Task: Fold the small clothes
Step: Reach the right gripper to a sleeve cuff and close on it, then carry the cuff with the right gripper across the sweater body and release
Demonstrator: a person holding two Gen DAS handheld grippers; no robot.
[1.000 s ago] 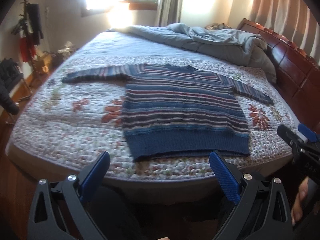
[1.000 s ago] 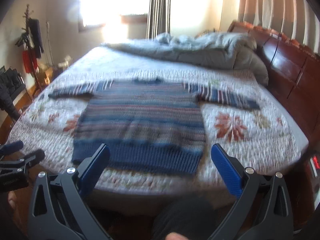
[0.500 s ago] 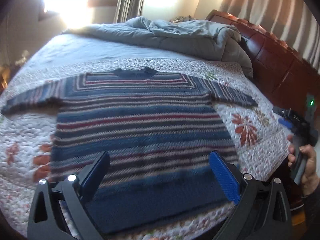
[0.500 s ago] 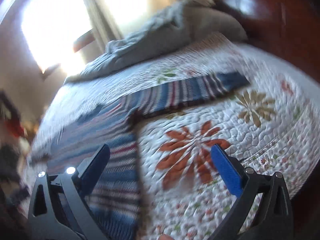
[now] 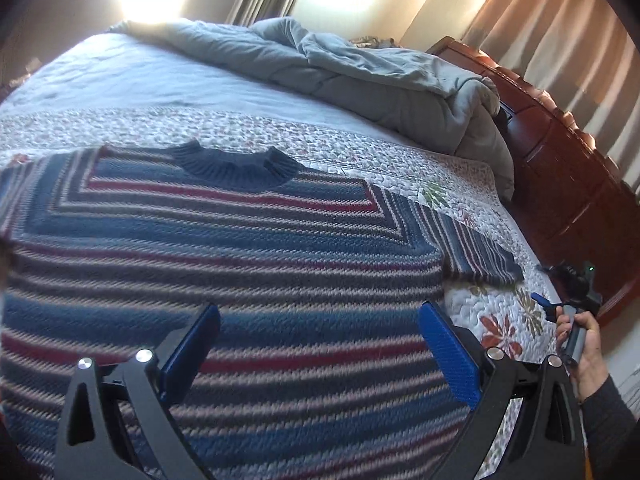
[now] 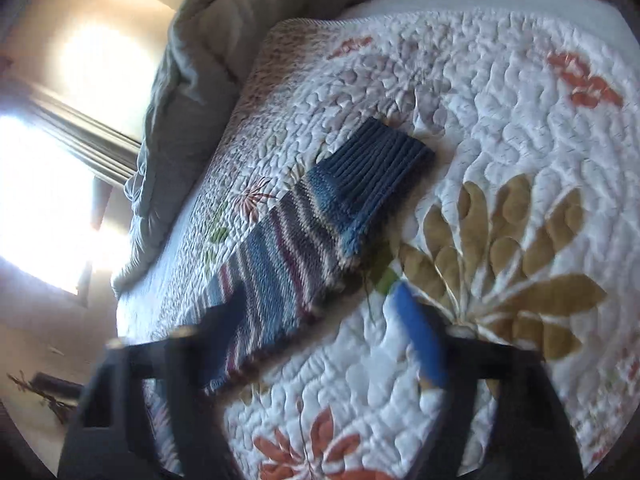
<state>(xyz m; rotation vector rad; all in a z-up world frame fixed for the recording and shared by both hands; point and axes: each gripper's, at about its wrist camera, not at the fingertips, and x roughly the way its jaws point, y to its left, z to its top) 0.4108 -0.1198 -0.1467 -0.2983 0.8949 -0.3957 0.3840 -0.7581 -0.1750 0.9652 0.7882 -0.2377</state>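
Observation:
A blue, red and grey striped knit sweater (image 5: 224,264) lies flat on the quilted bed, collar away from me. My left gripper (image 5: 320,352) is open and empty, hovering low over the sweater's body. The sweater's right sleeve (image 6: 312,232) with its dark blue ribbed cuff lies on the quilt in the right wrist view. My right gripper (image 6: 320,336) is open and empty, straddling the lower part of that sleeve just above it; it also shows in the left wrist view (image 5: 560,300), held in a hand beside the cuff.
A floral white quilt (image 6: 500,120) covers the bed. A bunched grey duvet (image 5: 360,76) lies at the far side. A dark wooden headboard (image 5: 568,184) stands at the right. Bright window (image 6: 36,200) and curtains lie beyond the bed.
Both grippers have moved forward and down toward the bed. The left now hovers close over the sweater body; the right has closed in on the right sleeve near its cuff.

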